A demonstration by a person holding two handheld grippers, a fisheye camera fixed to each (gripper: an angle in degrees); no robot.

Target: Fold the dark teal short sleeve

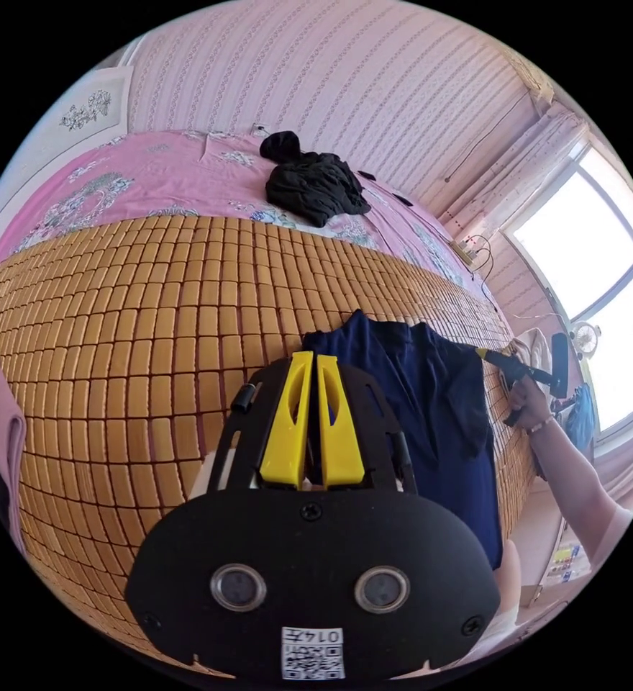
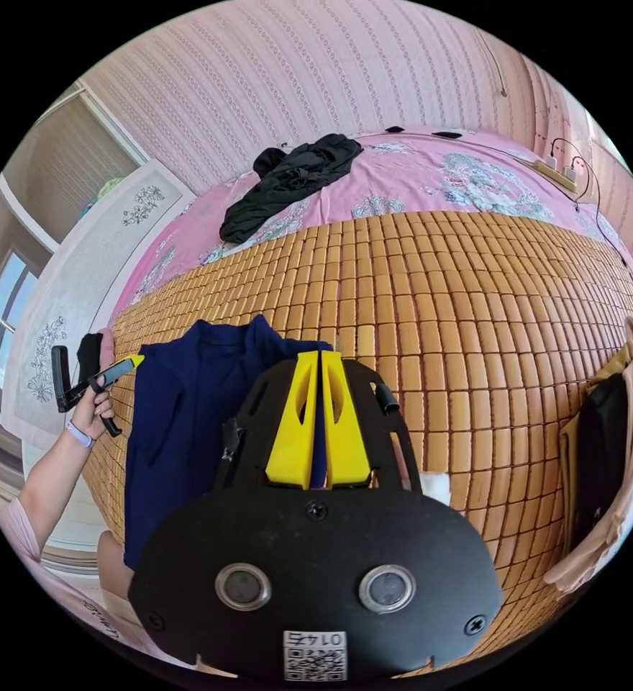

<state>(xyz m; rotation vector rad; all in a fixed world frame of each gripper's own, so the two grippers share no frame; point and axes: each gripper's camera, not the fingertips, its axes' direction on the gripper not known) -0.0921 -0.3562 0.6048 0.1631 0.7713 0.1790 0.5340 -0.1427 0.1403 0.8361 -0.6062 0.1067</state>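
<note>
Left gripper (image 1: 315,358), jaws closed, pinches the dark shirt (image 1: 431,403) over the bamboo mat (image 1: 129,345).

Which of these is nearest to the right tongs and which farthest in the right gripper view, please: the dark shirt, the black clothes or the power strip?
1. The dark shirt, held up right at the right tongs over the bamboo mat.
2. The black clothes, heaped on the pink sheet beyond the mat.
3. The power strip, at the bed's far corner by the wall.
</note>
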